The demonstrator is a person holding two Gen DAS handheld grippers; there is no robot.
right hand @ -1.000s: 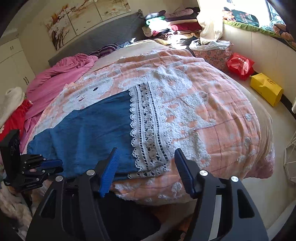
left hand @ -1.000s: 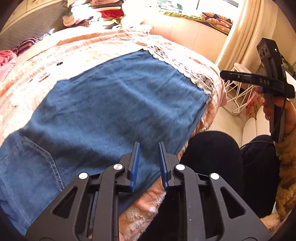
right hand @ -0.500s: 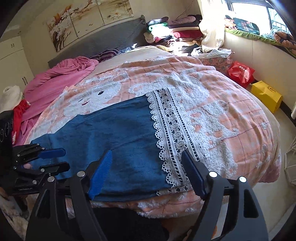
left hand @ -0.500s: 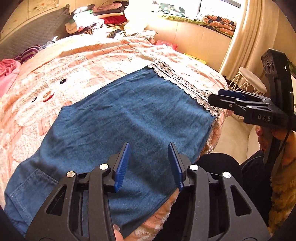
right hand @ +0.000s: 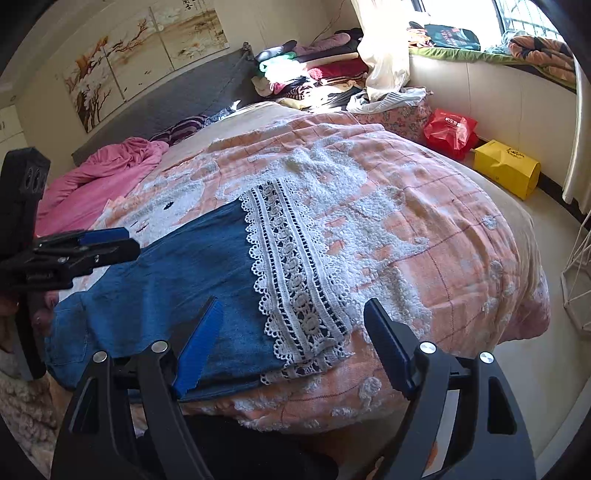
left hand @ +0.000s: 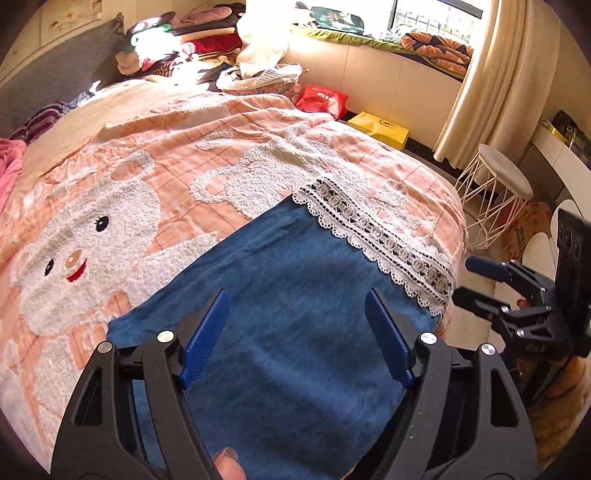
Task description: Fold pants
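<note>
Daylight is pouring in from the window [left hand: 436,14] at the upper right of both views, blowing out the clothes pile [right hand: 310,70] by the bed's far edge. The pants [left hand: 295,332] are lying in softer shade. Fisheye bending is curving everything toward black-vignetted corners; slight blur is softening the denim.

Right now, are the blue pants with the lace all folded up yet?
Not quite. The blue denim pants with white lace hems already lie flat on the pink blanket with the white bunny, seemingly folded lengthwise. The left gripper and right gripper both hover open, holding nothing. Folding the lace end towards the waist looks left.
</note>
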